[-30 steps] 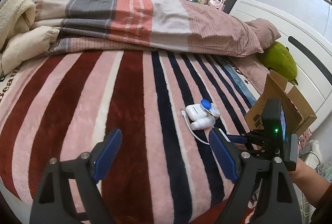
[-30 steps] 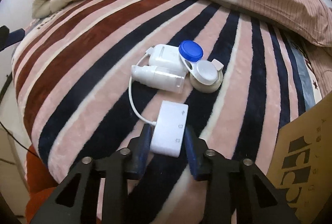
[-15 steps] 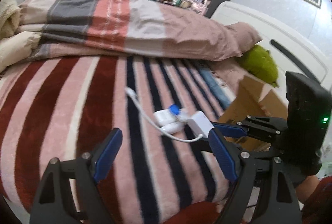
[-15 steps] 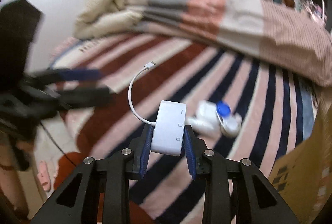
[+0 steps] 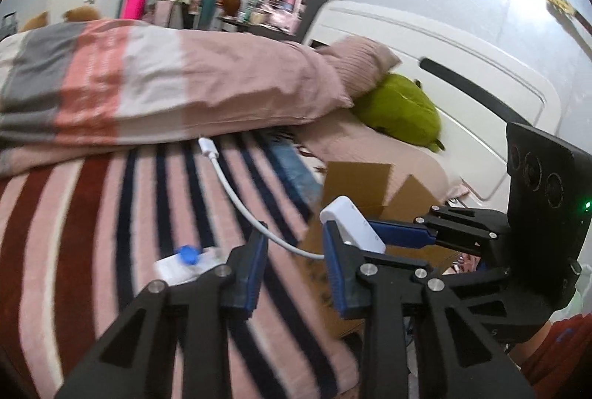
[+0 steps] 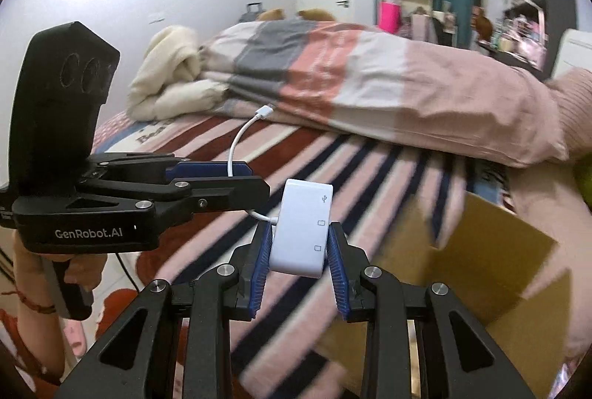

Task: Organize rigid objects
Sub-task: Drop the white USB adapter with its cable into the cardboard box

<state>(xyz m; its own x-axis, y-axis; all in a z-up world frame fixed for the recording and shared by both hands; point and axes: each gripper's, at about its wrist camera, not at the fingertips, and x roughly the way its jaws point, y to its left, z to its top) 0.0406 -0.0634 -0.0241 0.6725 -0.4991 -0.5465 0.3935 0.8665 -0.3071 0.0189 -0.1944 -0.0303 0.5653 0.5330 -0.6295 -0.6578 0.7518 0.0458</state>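
Two grippers meet above your striped bed point(image 6: 370, 173): your right gripper point(image 6: 299, 252) clamps a white adapter hub point(image 6: 301, 225) in mid-air near the cardboard box point(image 6: 492, 251), while your left gripper point(image 5: 292, 273) brackets its trailing cable point(image 5: 236, 191), jaws narrowly apart, gripping nothing.

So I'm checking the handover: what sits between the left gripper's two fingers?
In the left wrist view, the white cable of the adapter held by the right gripper runs between the left gripper's open fingers; striped blanket lies beneath.
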